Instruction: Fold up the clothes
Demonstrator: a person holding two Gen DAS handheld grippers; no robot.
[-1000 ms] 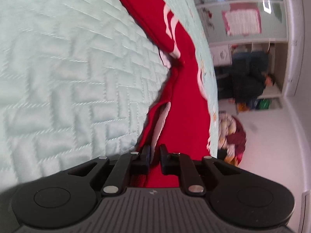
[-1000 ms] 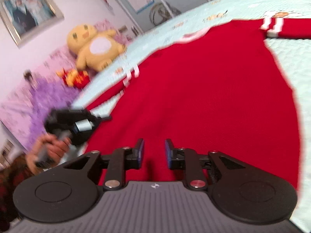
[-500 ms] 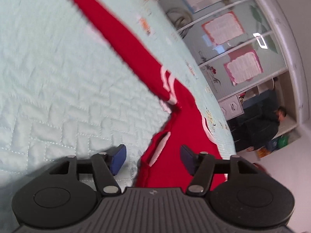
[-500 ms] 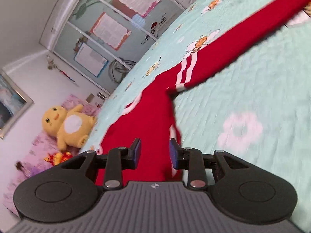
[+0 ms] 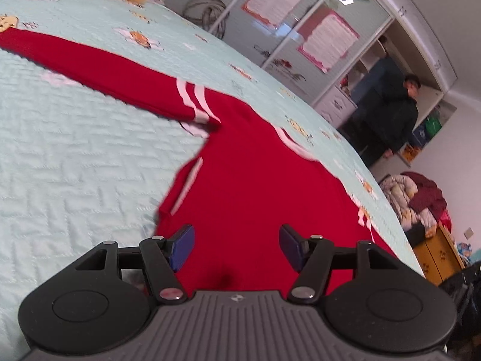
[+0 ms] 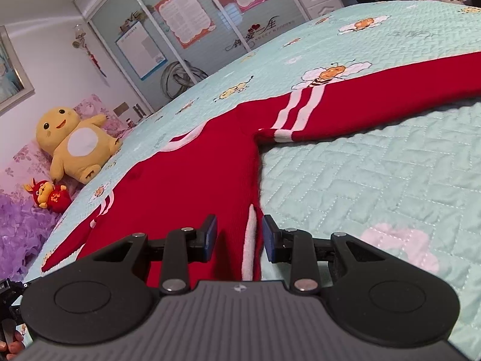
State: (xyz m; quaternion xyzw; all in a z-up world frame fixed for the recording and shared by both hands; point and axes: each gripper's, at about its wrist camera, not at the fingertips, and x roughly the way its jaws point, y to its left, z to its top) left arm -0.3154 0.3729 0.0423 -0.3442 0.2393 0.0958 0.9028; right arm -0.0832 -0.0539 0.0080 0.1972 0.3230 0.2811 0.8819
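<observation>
A second ago my left gripper (image 5: 236,246) was pinched on the hem of the red sweater (image 5: 255,186); its jaws have just been opening and now stand wide apart, nothing pressed between them, the fabric lying flat beneath. My right gripper (image 6: 239,239) has swung away from the middle of the garment to its side edge, and its jaws have just been opening a little too: the pads sit apart, straddling the white-trimmed hem without pinching it. Both tools tilt downward toward the bed, the left over the lower body of the sweater, the right at the seam where red cloth meets the pale green quilt (image 6: 375,186). The sweater lies spread on the quilt, one sleeve with two white stripes reaching out across the bedding, a second striped sleeve trailing toward the far edge. A yellow plush toy (image 6: 72,144) and a small red plush toy (image 6: 48,195) sit at the head of the bed. In the left wrist view a person in dark clothes (image 5: 390,114) stands by the wardrobe (image 5: 300,30), well apart from the bed.
</observation>
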